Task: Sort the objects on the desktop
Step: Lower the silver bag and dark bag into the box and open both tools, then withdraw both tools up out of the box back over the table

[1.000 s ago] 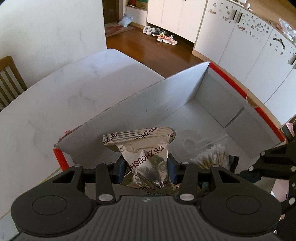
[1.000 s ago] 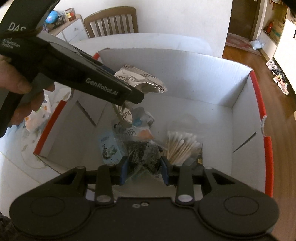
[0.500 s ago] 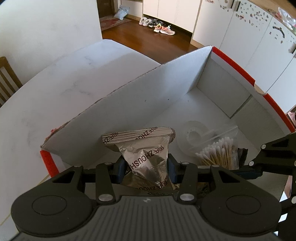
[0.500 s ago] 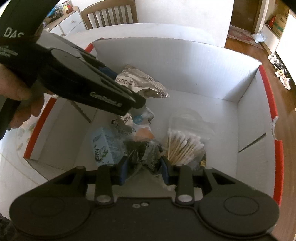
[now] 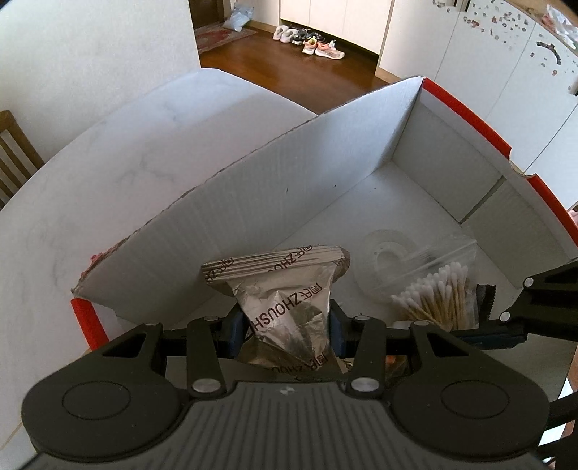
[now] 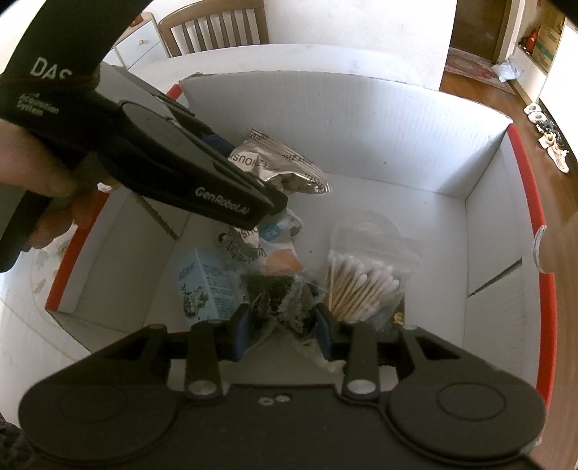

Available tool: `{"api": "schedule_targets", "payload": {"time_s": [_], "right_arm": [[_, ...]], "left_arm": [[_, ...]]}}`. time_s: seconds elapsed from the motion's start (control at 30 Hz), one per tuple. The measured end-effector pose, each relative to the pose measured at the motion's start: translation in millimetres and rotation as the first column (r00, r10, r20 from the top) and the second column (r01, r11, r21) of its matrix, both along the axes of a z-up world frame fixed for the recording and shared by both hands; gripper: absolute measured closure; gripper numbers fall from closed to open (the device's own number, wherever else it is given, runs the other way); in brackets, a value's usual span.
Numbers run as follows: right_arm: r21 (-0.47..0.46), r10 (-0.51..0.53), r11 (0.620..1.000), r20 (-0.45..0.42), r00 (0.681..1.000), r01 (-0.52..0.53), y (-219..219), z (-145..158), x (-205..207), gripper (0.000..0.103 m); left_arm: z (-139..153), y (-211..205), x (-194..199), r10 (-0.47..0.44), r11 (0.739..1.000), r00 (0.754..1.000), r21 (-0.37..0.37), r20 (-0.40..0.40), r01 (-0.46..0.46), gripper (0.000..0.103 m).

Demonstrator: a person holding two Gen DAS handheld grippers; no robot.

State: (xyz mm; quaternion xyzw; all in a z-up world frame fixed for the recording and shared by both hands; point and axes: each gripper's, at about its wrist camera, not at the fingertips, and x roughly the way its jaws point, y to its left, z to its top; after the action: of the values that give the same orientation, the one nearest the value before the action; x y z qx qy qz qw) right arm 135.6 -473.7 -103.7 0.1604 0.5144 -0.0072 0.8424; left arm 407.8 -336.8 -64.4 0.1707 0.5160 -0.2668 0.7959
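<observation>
A white cardboard box [image 5: 361, 155] with red rims stands on the white table. My left gripper [image 5: 285, 325] is shut on a crinkled silver foil packet [image 5: 285, 289] and holds it above the box's inside; in the right wrist view the same packet [image 6: 285, 166] sticks out past that gripper's fingers. My right gripper [image 6: 281, 325] reaches low into the box [image 6: 325, 108]. A clear packet with dark contents [image 6: 278, 293] sits between its blue pads and touches both, while the jaws are opening slightly.
On the box floor lie a bag of cotton swabs [image 6: 361, 285], a small pale-blue carton [image 6: 202, 285], another silver packet [image 6: 249, 238] and an orange piece [image 6: 281, 260]. A wooden chair [image 6: 216, 29] stands behind the table. A hand [image 6: 43, 180] holds the left gripper.
The left gripper with the foil packet has tipped slightly further over the box. The right gripper's pads stand a touch wider apart around the dark packet.
</observation>
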Motion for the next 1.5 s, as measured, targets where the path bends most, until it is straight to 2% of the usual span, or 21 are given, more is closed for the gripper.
{"api": "schedule_targets", "payload": {"time_s": [0.1,0.13,0.2,0.33,0.4,0.93,1.13,1.43,1.5], "right_arm": [[0.002,-0.004,1.000,0.007,1.000,0.004,-1,2,-1,0.061],[0.004,-0.006,1.000,0.010,1.000,0.006,-1,2,-1,0.060],[0.005,-0.012,1.000,0.022,1.000,0.012,0,5,-4,0.048],[0.003,-0.023,1.000,0.039,0.999,0.023,0,9,-7,0.048],[-0.001,-0.030,1.000,0.053,0.998,0.030,1,12,-10,0.037],[-0.003,-0.050,0.999,0.135,0.990,0.051,-3,32,-32,0.036],[-0.002,-0.070,0.997,0.166,0.984,0.072,-8,39,-41,0.034],[-0.024,-0.082,0.996,0.201,0.976,0.089,6,53,-56,0.032],[-0.028,-0.083,0.995,0.208,0.975,0.091,9,56,-58,0.029]], "left_arm": [[2,0,-2,-0.002,1.000,1.000,-0.001,0.006,0.002,0.058],[3,1,-3,-0.001,1.000,1.000,-0.004,0.006,0.001,0.054],[4,1,-5,-0.002,1.000,1.000,-0.010,0.013,0.002,0.046],[11,-1,-9,-0.011,1.000,0.999,-0.016,0.036,0.011,0.034],[15,-1,-12,-0.012,1.000,0.998,-0.018,0.054,0.013,0.031],[46,12,-40,-0.003,0.997,0.995,-0.075,0.095,0.011,0.031],[54,21,-51,-0.005,0.993,0.994,-0.113,0.106,0.017,0.027],[67,37,-75,-0.019,0.986,0.992,-0.163,0.127,0.040,0.020],[70,40,-80,-0.028,0.983,0.991,-0.175,0.131,0.051,0.018]]}}
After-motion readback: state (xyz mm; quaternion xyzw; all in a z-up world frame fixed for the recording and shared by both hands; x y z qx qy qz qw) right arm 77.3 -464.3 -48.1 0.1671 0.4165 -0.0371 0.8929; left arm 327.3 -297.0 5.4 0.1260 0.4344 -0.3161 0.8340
